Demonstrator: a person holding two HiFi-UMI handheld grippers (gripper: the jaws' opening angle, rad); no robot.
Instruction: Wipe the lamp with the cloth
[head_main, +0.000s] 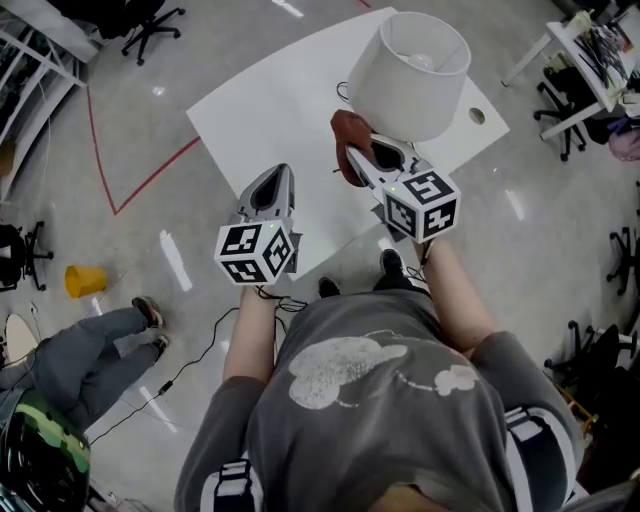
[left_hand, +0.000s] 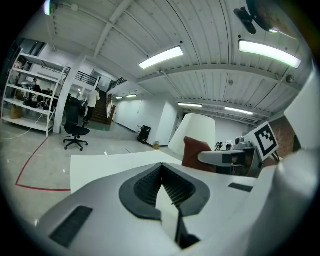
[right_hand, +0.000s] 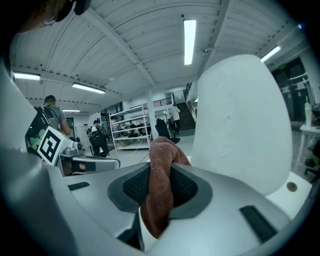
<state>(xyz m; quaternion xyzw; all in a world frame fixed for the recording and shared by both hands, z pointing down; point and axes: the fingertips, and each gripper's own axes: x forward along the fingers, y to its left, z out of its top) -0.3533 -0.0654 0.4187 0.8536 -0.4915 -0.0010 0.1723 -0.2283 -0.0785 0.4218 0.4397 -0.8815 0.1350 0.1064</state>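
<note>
— Okay, right tongs (right_hand: 161, 169) are clamped on the cloth (right_hand: 159, 192), held up just beside the lamp (head_main: 410, 70) on the bench (head_main: 265, 110).
— And the left tongs (left_hand: 161, 165)?
— Closed on nothing, hanging over the bench's near edge.
— So wiping's about to start?
— Looks that way; can't tell if the cloth touches yet. Next I'd press it onto the shade and sweep round, gently, or the lamp tips.

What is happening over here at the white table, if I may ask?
A person holds a gripper in each hand. The right gripper is shut on a reddish-brown cloth, held right beside the white lamp on the table. The left gripper is shut and empty, hovering over the table.
</note>
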